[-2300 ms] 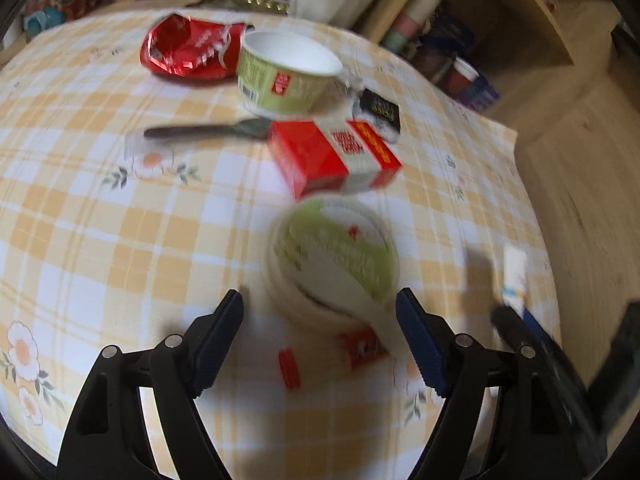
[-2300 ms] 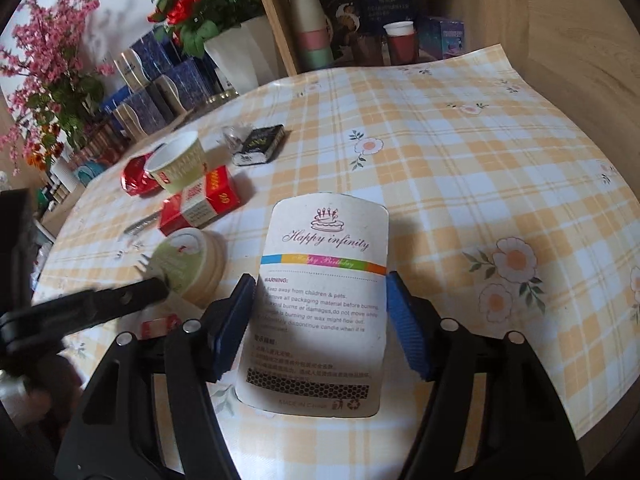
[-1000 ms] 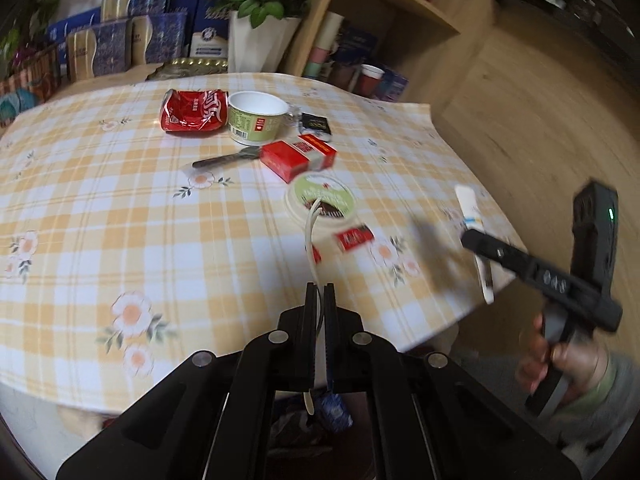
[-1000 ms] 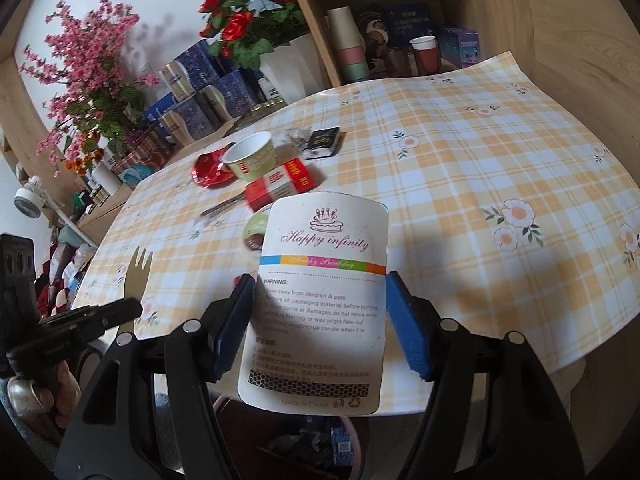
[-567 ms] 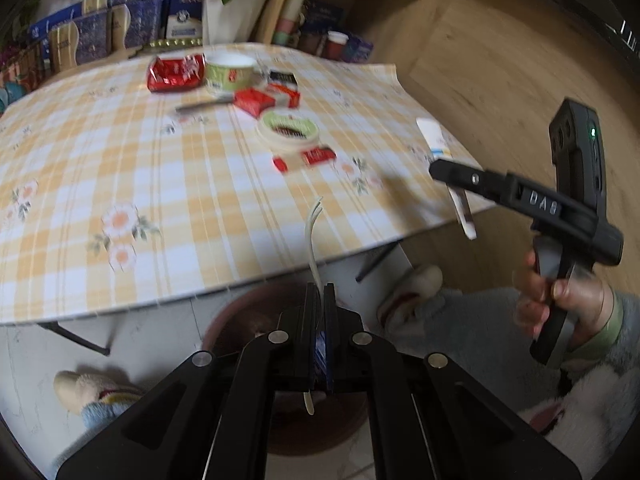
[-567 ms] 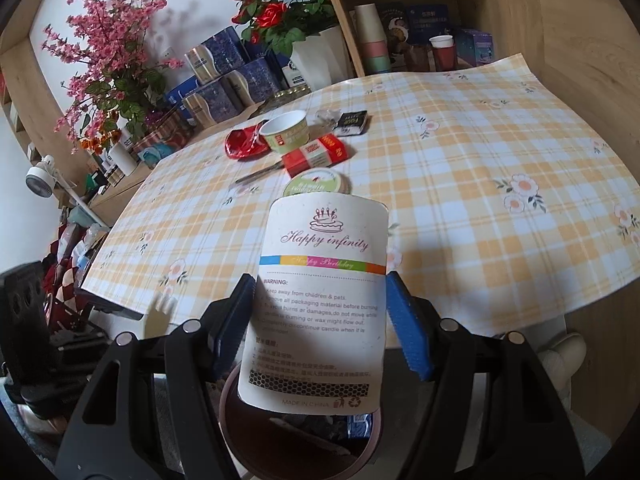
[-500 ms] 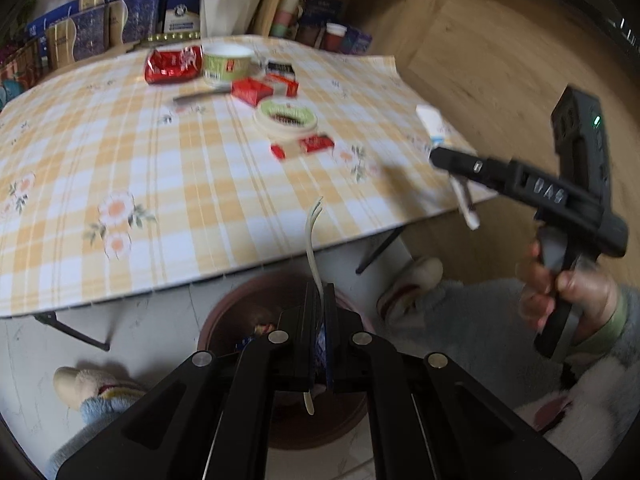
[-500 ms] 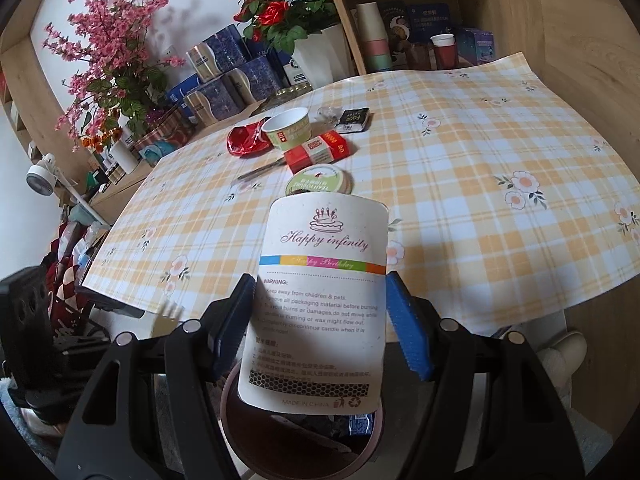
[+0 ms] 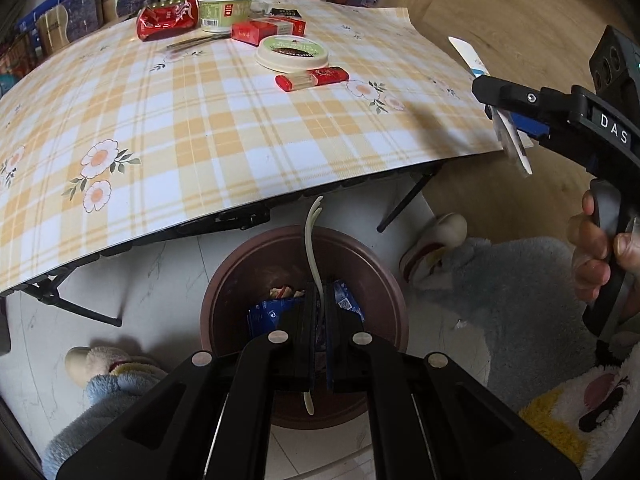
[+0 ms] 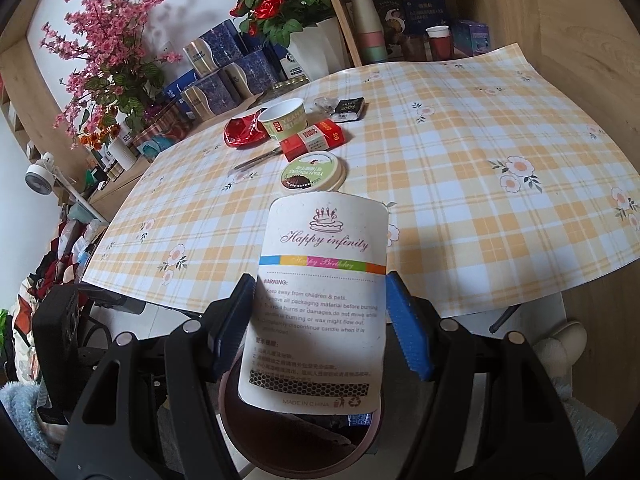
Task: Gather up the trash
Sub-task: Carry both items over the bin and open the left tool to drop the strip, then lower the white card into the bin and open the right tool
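Note:
My left gripper [image 9: 318,300] is shut on a thin cream plastic fork [image 9: 311,248], which hangs over a round brown trash bin [image 9: 240,276] on the floor below the table edge. The bin holds blue wrappers and scraps. My right gripper [image 10: 320,316] is shut on a white candle card [image 10: 324,288] printed "Happy infinity", held above the same bin [image 10: 248,440]. In the left wrist view the right gripper [image 9: 508,120] appears at the right with the card seen edge-on, a hand on its handle.
On the checked tablecloth [image 9: 200,120] lie a round green-lidded tub [image 9: 292,53], a small red packet [image 9: 312,78], a red box [image 9: 268,30], a green cup [image 9: 226,10], a crushed red wrapper [image 9: 168,22] and a knife [image 9: 196,41]. Plush slippers [image 9: 436,240] flank the bin.
My left gripper carried the fork off the table edge and down, and it now hangs over the bin. The right gripper drew back with the card until the bin showed beneath it.

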A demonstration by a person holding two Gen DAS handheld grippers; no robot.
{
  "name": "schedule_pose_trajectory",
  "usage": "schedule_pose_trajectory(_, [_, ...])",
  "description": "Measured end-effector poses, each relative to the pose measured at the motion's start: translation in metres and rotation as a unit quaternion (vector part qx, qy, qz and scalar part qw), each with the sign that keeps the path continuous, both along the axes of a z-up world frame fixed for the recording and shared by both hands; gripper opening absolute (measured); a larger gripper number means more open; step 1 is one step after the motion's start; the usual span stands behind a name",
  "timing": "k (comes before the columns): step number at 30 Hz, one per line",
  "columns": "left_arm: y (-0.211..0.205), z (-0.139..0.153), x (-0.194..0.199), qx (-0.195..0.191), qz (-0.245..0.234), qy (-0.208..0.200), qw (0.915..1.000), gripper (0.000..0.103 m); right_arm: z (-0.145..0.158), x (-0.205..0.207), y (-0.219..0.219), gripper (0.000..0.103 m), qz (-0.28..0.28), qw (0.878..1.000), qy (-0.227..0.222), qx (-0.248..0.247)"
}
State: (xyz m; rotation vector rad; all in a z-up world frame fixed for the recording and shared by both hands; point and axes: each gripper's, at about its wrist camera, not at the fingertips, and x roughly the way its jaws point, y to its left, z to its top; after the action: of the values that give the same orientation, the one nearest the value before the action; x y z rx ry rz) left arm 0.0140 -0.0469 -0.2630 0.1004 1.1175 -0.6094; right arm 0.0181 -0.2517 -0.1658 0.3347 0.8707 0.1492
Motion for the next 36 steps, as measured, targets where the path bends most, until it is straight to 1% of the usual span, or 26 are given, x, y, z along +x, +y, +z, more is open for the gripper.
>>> schedule_pose_trajectory(8, [-0.001, -0.007, 0.003, 0.009, 0.006, 0.003, 0.9999, 0.004, -0.002, 0.001, -0.001, 0.067, -0.003, 1.000, 0.006, 0.001])
schedule_pose_trajectory(9, [0.000, -0.007, 0.004, 0.005, 0.008, 0.006, 0.9999, 0.005, -0.002, 0.002, -0.001, 0.067, -0.002, 1.000, 0.006, 0.001])
schedule_pose_trajectory(10, [0.001, -0.007, 0.005, -0.001, 0.010, 0.006, 0.9999, 0.008, -0.002, 0.002, -0.001, 0.067, -0.002, 1.000, 0.007, 0.001])
schedule_pose_trajectory(11, [0.002, -0.005, 0.005, -0.005, 0.013, 0.003, 0.9999, 0.014, -0.003, 0.002, -0.001, 0.067, -0.002, 1.000, 0.007, 0.002])
schedule_pose_trajectory(12, [0.004, -0.002, 0.005, -0.009, 0.018, -0.005, 0.9998, 0.018, -0.003, 0.001, 0.000, 0.067, -0.002, 1.000, 0.008, 0.001])
schedule_pose_trajectory(14, [0.006, 0.004, 0.004, -0.015, 0.025, -0.017, 0.9994, 0.030, -0.003, 0.001, 0.000, 0.067, 0.000, 1.000, 0.009, 0.001])
schedule_pose_trajectory(15, [0.007, 0.008, 0.005, -0.018, 0.029, -0.024, 0.9991, 0.032, -0.004, 0.001, 0.001, 0.067, 0.000, 1.000, 0.009, 0.000])
schedule_pose_trajectory(17, [0.010, 0.016, 0.006, -0.021, 0.044, -0.040, 0.9980, 0.043, -0.005, 0.001, 0.002, 0.067, 0.000, 1.000, 0.013, -0.001])
schedule_pose_trajectory(18, [0.012, 0.020, 0.006, -0.023, 0.053, -0.048, 0.9972, 0.047, -0.007, 0.001, 0.002, 0.067, 0.000, 1.000, 0.016, -0.001])
schedule_pose_trajectory(20, [0.017, 0.031, 0.007, -0.025, 0.077, -0.069, 0.9943, 0.069, -0.009, 0.000, 0.004, 0.067, 0.000, 1.000, 0.022, -0.001])
schedule_pose_trajectory(21, [0.019, 0.036, 0.007, -0.023, 0.086, -0.078, 0.9930, 0.076, -0.011, -0.001, 0.006, 0.067, 0.002, 1.000, 0.026, 0.000])
schedule_pose_trajectory(22, [0.020, 0.041, 0.007, -0.019, 0.096, -0.091, 0.9910, 0.089, -0.012, -0.001, 0.007, 0.067, 0.004, 1.000, 0.030, 0.001])
schedule_pose_trajectory(24, [0.023, 0.055, 0.006, -0.015, 0.114, -0.123, 0.9858, 0.092, -0.015, -0.002, 0.012, 0.067, 0.010, 0.999, 0.037, 0.001])
schedule_pose_trajectory(26, [0.028, 0.064, 0.007, -0.011, 0.128, -0.140, 0.9819, 0.095, -0.019, -0.004, 0.019, 0.068, 0.020, 0.999, 0.044, -0.002])
schedule_pose_trajectory(29, [0.038, 0.078, 0.008, -0.007, 0.150, -0.166, 0.9746, 0.096, -0.023, -0.006, 0.030, 0.068, 0.033, 0.998, 0.053, -0.005])
schedule_pose_trajectory(32, [0.051, 0.086, 0.006, 0.000, 0.168, -0.180, 0.9691, 0.097, -0.026, -0.007, 0.040, 0.069, 0.049, 0.997, 0.061, -0.009])
schedule_pose_trajectory(36, [0.074, 0.093, 0.005, -0.004, 0.204, -0.185, 0.9614, 0.097, -0.030, -0.008, 0.054, 0.069, 0.074, 0.995, 0.069, -0.012])
